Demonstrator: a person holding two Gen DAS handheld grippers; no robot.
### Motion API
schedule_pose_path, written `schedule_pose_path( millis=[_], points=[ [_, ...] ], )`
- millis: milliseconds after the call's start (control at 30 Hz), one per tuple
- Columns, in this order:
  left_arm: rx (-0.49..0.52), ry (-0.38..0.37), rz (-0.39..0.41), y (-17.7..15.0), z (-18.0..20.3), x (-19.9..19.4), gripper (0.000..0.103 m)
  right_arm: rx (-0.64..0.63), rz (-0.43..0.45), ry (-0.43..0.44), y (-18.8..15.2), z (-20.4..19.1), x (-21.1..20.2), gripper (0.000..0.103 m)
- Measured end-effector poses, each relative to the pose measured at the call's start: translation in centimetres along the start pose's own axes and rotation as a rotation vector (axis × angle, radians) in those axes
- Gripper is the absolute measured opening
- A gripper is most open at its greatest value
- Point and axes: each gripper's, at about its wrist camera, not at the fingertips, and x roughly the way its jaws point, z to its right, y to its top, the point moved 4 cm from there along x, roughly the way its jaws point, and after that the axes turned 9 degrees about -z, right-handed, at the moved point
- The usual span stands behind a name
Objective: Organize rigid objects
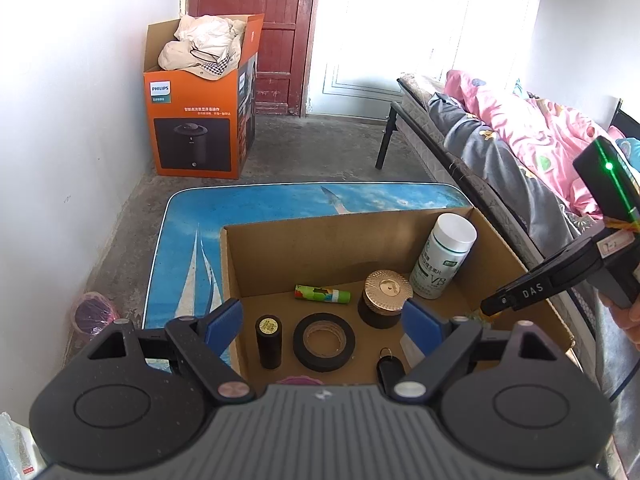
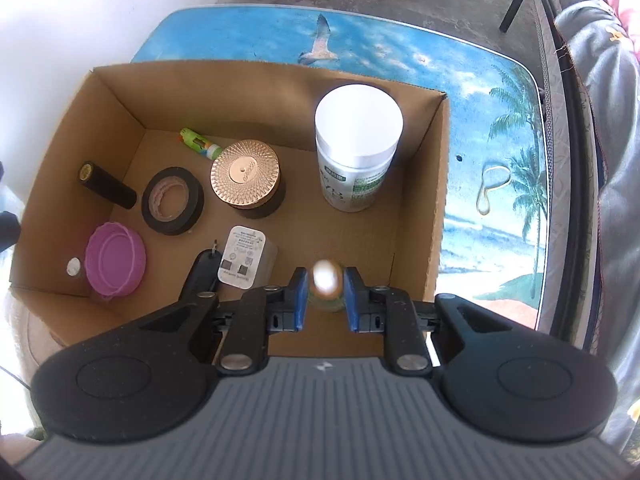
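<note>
An open cardboard box (image 2: 436, 184) (image 1: 230, 264) stands on the sea-print table. Inside are a white supplement bottle (image 2: 356, 148) (image 1: 442, 256), a gold-lidded jar (image 2: 246, 178) (image 1: 386, 296), a black tape roll (image 2: 172, 200) (image 1: 324, 342), a black cylinder (image 2: 106, 184) (image 1: 269, 340), a green tube (image 2: 198, 143) (image 1: 322, 294), a purple lid (image 2: 116, 258), a white charger (image 2: 242, 256) and a black key fob (image 2: 200, 276) (image 1: 390, 368). My right gripper (image 2: 326, 300) is shut on a small gold-capped bottle (image 2: 327, 282) above the box's near right side. My left gripper (image 1: 324, 316) is open and empty over the box's near edge.
A rubber band (image 2: 494, 190) lies on the table (image 2: 500, 100) right of the box. A bed (image 1: 520, 144) runs along the right. An orange Philips box (image 1: 200, 120) stands on the floor by the door. A white wall is on the left.
</note>
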Motion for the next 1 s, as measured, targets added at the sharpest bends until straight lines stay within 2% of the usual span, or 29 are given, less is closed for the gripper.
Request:
schedule_pose_path(
  millis=[167, 333, 367, 400, 433, 500, 567, 700, 800, 900, 1000],
  points=[
    [0.006, 0.012, 0.01, -0.3, 0.6, -0.8, 0.088, 0.016, 0.089, 0.066, -1.4, 0.2, -2.0, 0.028],
    [0.019, 0.007, 0.041, -1.0, 1.3, -2.7, 0.09, 0.078, 0.271, 0.158, -4.5, 0.2, -6.5, 0.032],
    [0.025, 0.007, 0.053, -1.3, 1.4, -3.2, 0.094, 0.089, 0.322, 0.178, -5.7, 0.1, -7.6, 0.036],
    [0.03, 0.011, 0.065, -1.5, 1.6, -3.8, 0.095, 0.104, 0.372, 0.194, -7.0, -0.1, -8.7, 0.047],
    [0.039, 0.02, 0.077, -1.7, 1.8, -4.3, 0.099, 0.116, 0.416, 0.2, -8.3, -0.3, -9.5, 0.053],
    [0.066, 0.024, 0.099, -2.4, 2.2, -5.4, 0.102, 0.137, 0.505, 0.198, -11.1, -0.9, -11.0, 0.073],
    [0.077, 0.016, 0.107, -3.1, 2.5, -6.1, 0.103, 0.165, 0.573, 0.177, -13.5, -1.6, -11.8, 0.089],
    [0.07, 0.041, 0.086, -4.7, 3.1, -6.6, 0.103, 0.231, 0.665, 0.121, -17.2, -2.9, -12.2, 0.102],
    [0.049, 0.102, 0.091, -5.6, 3.4, -6.7, 0.103, 0.299, 0.684, 0.093, -18.8, -3.6, -11.7, 0.102],
    [0.03, 0.151, 0.064, -6.2, 3.6, -6.3, 0.103, 0.337, 0.676, 0.006, -19.6, -4.3, -10.8, 0.102],
    [-0.004, 0.178, 0.04, -6.6, 3.5, -5.6, 0.103, 0.313, 0.652, -0.079, -19.7, -5.5, -9.9, 0.102]
  ],
)
